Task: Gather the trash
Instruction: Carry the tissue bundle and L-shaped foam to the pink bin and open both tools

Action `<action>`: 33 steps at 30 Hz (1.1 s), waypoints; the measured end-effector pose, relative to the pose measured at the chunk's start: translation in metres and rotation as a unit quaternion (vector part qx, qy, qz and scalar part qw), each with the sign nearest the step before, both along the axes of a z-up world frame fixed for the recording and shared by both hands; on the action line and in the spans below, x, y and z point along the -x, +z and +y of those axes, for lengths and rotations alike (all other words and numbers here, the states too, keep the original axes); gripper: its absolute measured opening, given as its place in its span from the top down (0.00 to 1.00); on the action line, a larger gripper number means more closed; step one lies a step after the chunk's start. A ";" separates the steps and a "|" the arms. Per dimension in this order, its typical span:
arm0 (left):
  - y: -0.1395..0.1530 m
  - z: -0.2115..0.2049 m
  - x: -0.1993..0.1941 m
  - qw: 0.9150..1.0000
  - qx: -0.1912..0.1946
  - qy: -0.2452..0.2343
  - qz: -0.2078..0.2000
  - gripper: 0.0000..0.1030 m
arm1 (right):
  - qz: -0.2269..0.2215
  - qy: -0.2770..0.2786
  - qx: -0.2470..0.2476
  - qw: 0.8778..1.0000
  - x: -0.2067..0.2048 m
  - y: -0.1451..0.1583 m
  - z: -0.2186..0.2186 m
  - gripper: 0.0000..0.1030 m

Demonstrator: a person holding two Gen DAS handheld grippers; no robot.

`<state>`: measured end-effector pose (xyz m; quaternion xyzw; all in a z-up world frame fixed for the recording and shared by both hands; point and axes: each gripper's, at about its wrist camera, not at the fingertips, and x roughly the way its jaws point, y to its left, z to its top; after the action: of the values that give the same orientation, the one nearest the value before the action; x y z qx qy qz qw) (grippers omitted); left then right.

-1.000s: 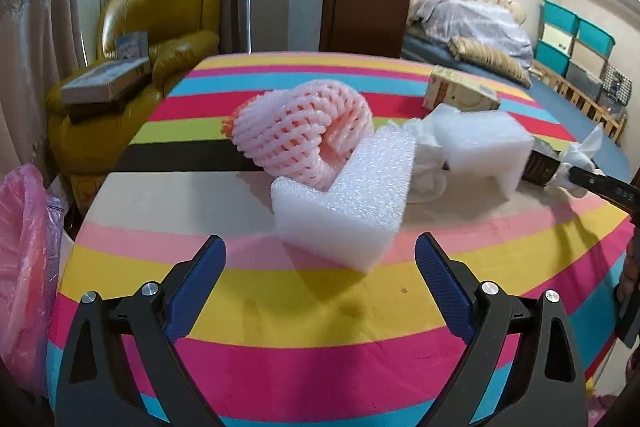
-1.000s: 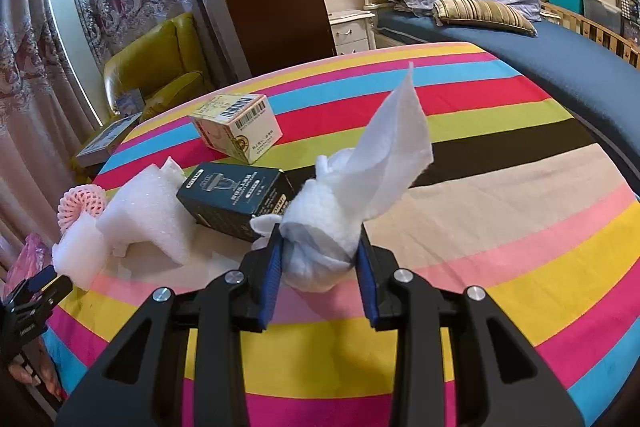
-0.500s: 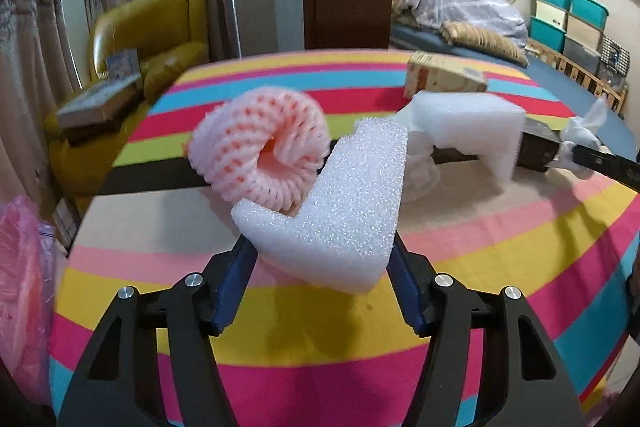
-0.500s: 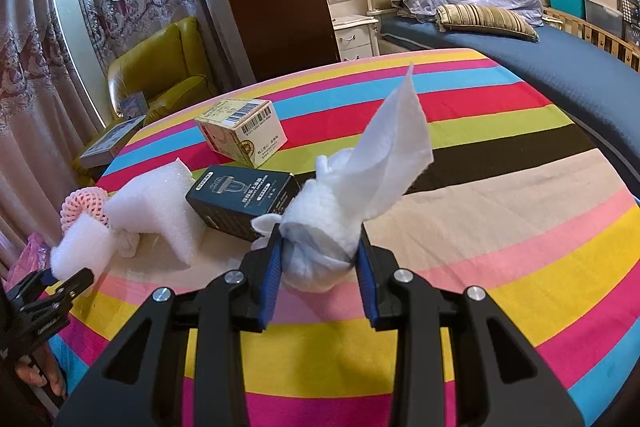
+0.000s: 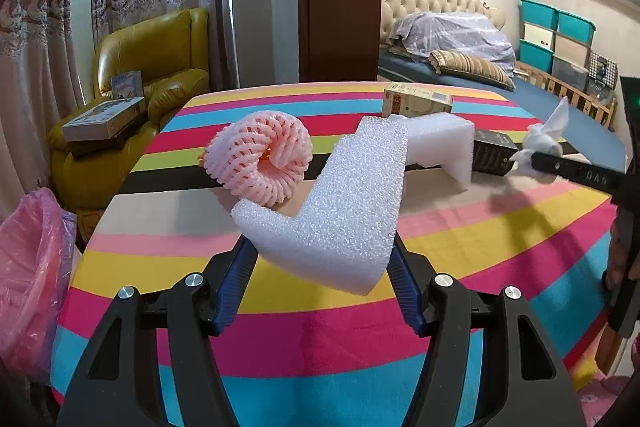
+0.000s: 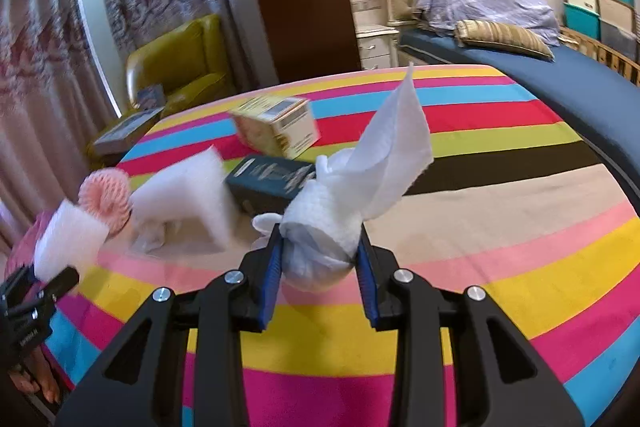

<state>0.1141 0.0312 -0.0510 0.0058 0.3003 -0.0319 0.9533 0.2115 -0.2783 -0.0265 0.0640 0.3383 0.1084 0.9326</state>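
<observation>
Two loads are gripped: foam block (image 5: pixel 336 203) by the left gripper (image 5: pixel 320 267), tissue wad (image 6: pixel 324 231) by the right gripper (image 6: pixel 318 263); pink bag (image 5: pixel 28 267) lies at lower left.

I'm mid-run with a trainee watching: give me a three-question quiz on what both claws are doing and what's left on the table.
1. True or false: the left claw is shut on the L-shaped foam piece.
2. What does the right claw hold?
A. the dark blue box
B. a wad of white tissue
C. the pink foam net
3. Fill in: the pink foam net lies on the striped ______.

Key:
1. True; the pads press on both sides of the foam.
2. B; the wad of white tissue sits between the pads, while the dark blue box lies on the tablecloth.
3. tablecloth.
</observation>
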 end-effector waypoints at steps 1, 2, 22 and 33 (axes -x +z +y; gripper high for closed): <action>0.001 0.000 0.002 1.000 0.001 0.001 -0.002 0.43 | 0.000 0.007 0.003 1.000 0.002 0.000 0.005 0.68; 0.001 0.001 0.004 1.000 0.001 0.002 -0.003 0.43 | -0.001 0.019 0.009 1.000 0.005 0.000 0.012 0.68; -0.006 0.038 0.042 0.999 0.011 0.036 -0.015 0.43 | -0.026 0.185 0.083 0.979 0.054 0.009 0.112 0.68; -0.004 0.067 0.063 0.997 0.018 0.064 -0.025 0.42 | -0.046 0.252 0.130 0.958 0.075 0.014 0.154 0.68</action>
<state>0.0508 0.0980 -0.0545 -0.0296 0.2753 0.0239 0.9606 0.1365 -0.1242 -0.0128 -0.1498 0.3116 0.2979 0.8898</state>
